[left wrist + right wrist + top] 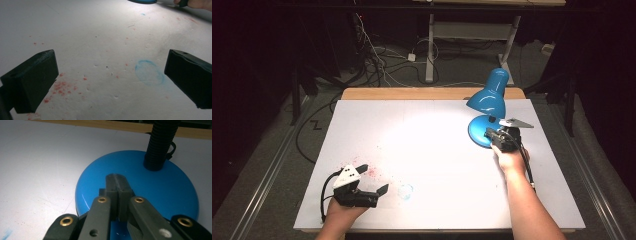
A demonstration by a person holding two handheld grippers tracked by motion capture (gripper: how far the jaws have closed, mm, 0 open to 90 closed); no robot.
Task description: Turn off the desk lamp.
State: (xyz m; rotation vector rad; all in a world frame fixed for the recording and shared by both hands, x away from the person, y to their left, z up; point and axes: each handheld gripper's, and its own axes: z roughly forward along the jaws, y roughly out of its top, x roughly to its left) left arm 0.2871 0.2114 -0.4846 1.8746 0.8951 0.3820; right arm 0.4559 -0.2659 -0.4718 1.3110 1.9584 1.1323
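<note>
High view, starting at the left: the left gripper (374, 192) rests at about seven o'clock on the white surface (432, 150), held in the person's left hand (343, 210), its jaws spread wide with nothing between them. Just past them, toward six o'clock, lie red speckles (373, 171) and a faint blue ring mark (405, 191). Left gripper view has the same ring (149, 72) on the sheet between the two parted black jaws, nearer the one on the right of that view, with the red flecks (61, 87) beside the other.

Farther right, at about two o'clock on the surface, stands the blue desk lamp (488, 95), its shade tilted over its round base (479, 131). The right gripper (490, 134), in the person's right hand (510, 160), sits at the base's right edge. Right gripper view shows its jaws pressed together, gripping nothing, their tips over the glossy blue base (165, 192), with the black ribbed neck (160, 145) rising at about one o'clock from them.
</note>
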